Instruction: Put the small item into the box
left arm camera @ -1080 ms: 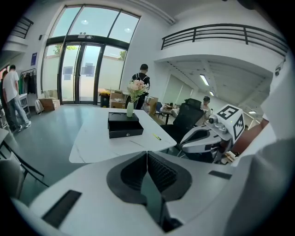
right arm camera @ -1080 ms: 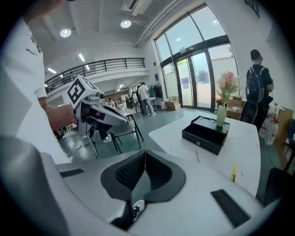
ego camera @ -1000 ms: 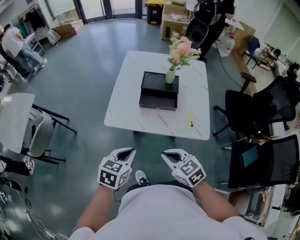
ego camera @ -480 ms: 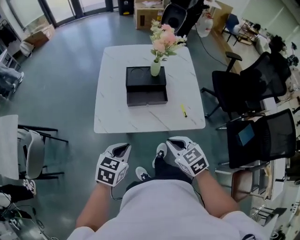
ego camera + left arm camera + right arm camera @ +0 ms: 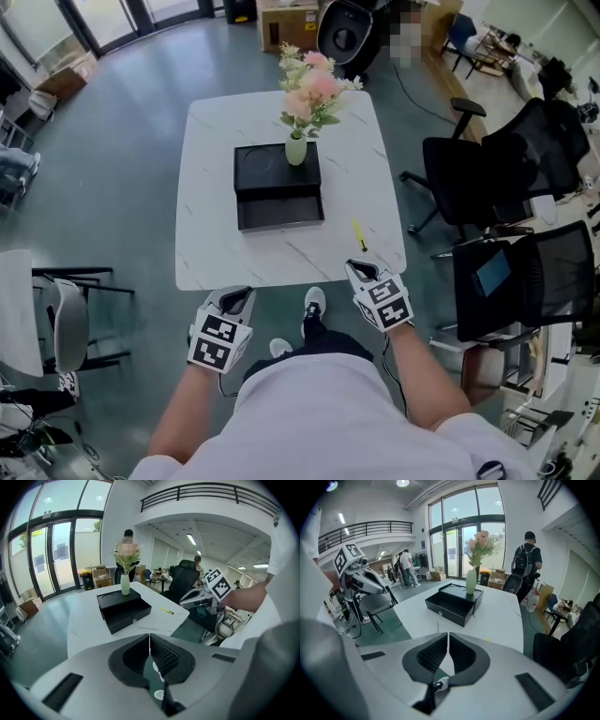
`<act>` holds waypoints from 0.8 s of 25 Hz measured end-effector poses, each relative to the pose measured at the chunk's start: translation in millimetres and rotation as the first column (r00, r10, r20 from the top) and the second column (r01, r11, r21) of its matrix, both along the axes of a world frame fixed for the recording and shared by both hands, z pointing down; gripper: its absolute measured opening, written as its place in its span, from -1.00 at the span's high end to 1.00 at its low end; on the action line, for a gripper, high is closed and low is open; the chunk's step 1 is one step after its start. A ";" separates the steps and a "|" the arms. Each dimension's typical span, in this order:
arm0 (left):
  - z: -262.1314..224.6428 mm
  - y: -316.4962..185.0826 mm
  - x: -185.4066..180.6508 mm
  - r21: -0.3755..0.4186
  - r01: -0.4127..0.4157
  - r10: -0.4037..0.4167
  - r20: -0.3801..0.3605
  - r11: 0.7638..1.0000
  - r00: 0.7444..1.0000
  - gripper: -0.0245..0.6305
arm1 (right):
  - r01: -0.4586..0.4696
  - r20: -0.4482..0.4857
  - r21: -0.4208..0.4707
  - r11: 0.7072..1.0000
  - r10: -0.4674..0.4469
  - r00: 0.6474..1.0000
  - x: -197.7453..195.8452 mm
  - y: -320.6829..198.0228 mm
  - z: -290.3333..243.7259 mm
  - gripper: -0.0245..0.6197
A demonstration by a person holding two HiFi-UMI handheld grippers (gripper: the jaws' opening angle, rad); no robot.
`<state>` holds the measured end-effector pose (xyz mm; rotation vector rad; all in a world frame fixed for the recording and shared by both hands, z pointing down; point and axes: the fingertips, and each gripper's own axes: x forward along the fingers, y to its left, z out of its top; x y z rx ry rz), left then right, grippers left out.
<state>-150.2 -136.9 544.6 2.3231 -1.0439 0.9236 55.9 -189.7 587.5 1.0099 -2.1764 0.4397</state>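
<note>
A black box (image 5: 277, 192) with its drawer pulled out sits in the middle of the white table (image 5: 211, 253), and a vase of pink flowers (image 5: 296, 148) stands on its lid. A small yellow item (image 5: 358, 234) lies on the table to the right of the box. My right gripper (image 5: 357, 269) is at the table's near edge, just short of the yellow item, jaws shut and empty. My left gripper (image 5: 238, 293) hangs below the near edge, also shut and empty. The left gripper view shows the box (image 5: 123, 606) and the yellow item (image 5: 166, 611).
Black office chairs (image 5: 487, 187) stand close to the table's right side, another chair (image 5: 530, 295) nearer me. A grey chair (image 5: 66, 323) is at the left. Cardboard boxes (image 5: 286, 19) lie beyond the table. A person with a backpack (image 5: 525, 562) stands past the far edge.
I have come closer to the table, which now fills more of the head view. My right gripper moved forward to the near edge by the yellow item. Both jaws stayed shut.
</note>
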 end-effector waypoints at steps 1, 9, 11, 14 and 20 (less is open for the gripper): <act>5.1 -8.0 2.9 -0.008 -0.006 0.006 0.016 1.000 1.000 0.87 | -0.003 -0.005 -0.007 1.000 0.003 1.000 4.5 -8.9 5.5 0.87; 40.5 -52.7 38.6 -0.108 -0.042 0.047 0.046 0.993 0.998 0.87 | -0.043 -0.073 -0.071 0.997 0.037 0.997 45.1 -60.8 58.7 0.87; 45.6 -61.6 42.7 -0.128 -0.031 0.038 0.053 0.991 0.998 0.87 | -0.059 -0.088 -0.081 0.995 0.052 0.995 56.7 -73.2 71.3 0.86; 50.4 -71.8 46.3 -0.145 -0.014 0.024 0.065 0.989 0.998 0.87 | -0.069 -0.102 -0.134 0.989 0.056 0.993 69.1 -81.5 92.3 0.80; 60.6 -85.2 52.0 -0.163 0.014 -0.001 0.079 0.987 0.997 0.87 | -0.048 -0.114 -0.221 0.974 0.023 0.993 69.7 -81.3 118.5 0.59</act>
